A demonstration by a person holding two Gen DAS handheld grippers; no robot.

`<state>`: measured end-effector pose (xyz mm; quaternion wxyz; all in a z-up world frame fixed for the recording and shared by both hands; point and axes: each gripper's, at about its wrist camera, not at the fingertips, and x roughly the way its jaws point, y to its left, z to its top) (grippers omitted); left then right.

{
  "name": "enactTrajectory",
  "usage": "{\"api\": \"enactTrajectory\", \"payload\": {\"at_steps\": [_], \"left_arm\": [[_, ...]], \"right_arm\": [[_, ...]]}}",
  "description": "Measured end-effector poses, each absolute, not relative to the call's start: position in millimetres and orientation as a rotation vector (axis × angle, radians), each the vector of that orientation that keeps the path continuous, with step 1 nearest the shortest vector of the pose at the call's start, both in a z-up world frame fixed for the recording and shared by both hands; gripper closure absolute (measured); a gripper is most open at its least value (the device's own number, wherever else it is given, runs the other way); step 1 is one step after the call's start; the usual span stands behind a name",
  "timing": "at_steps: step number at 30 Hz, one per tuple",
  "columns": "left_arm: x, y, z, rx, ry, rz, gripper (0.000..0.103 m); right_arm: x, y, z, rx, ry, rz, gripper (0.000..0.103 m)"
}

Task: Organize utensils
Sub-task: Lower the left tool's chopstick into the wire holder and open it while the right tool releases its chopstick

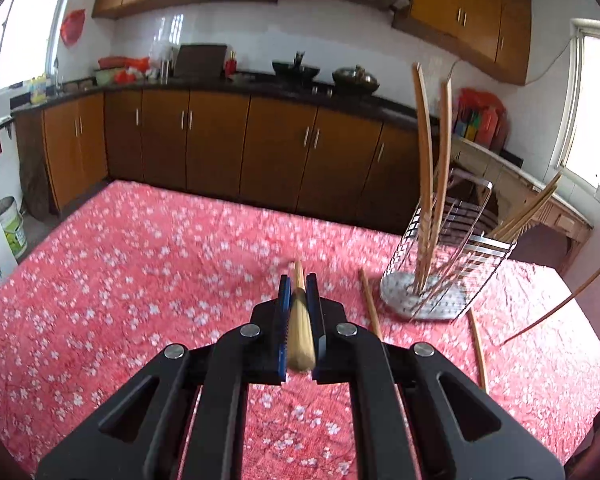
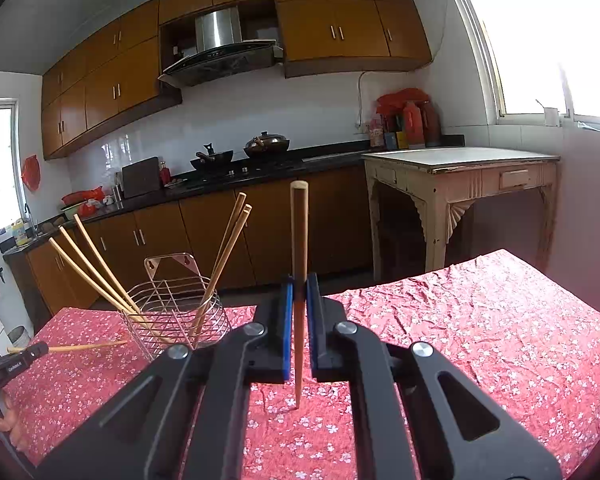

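Observation:
My left gripper [image 1: 299, 285] is shut on a wooden chopstick [image 1: 300, 320] that points forward over the red floral tablecloth [image 1: 140, 260]. A wire utensil holder [image 1: 444, 256] stands to its right with several chopsticks in it. Two loose chopsticks [image 1: 370, 306] [image 1: 478, 350] lie on the cloth beside the holder. My right gripper [image 2: 299, 286] is shut on another chopstick [image 2: 299, 248], held upright with its thin tip down near the cloth. The holder [image 2: 176, 304] is to its left in the right wrist view. The left gripper [image 2: 24, 358] with its chopstick [image 2: 86, 347] shows there at far left.
Brown kitchen cabinets [image 1: 220, 140] and a dark counter with woks [image 2: 236, 156] run behind the table. A worn white side table [image 2: 460, 176] stands at the right by the window. The tablecloth [image 2: 480, 320] is wrinkled on the right side.

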<state>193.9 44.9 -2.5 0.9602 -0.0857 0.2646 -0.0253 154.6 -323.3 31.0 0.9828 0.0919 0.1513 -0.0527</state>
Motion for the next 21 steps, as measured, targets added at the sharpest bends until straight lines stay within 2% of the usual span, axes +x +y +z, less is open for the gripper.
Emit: {"api": "enactTrajectory", "payload": {"at_steps": [12, 21], "left_arm": [[188, 42, 36, -0.187, 0.439, -0.062, 0.096], [168, 27, 91, -0.187, 0.438, -0.143, 0.096]], "right_arm": [[153, -326, 44, 0.178, 0.286, -0.107, 0.095], [135, -327, 103, 0.188, 0.243, -0.07, 0.095]]}}
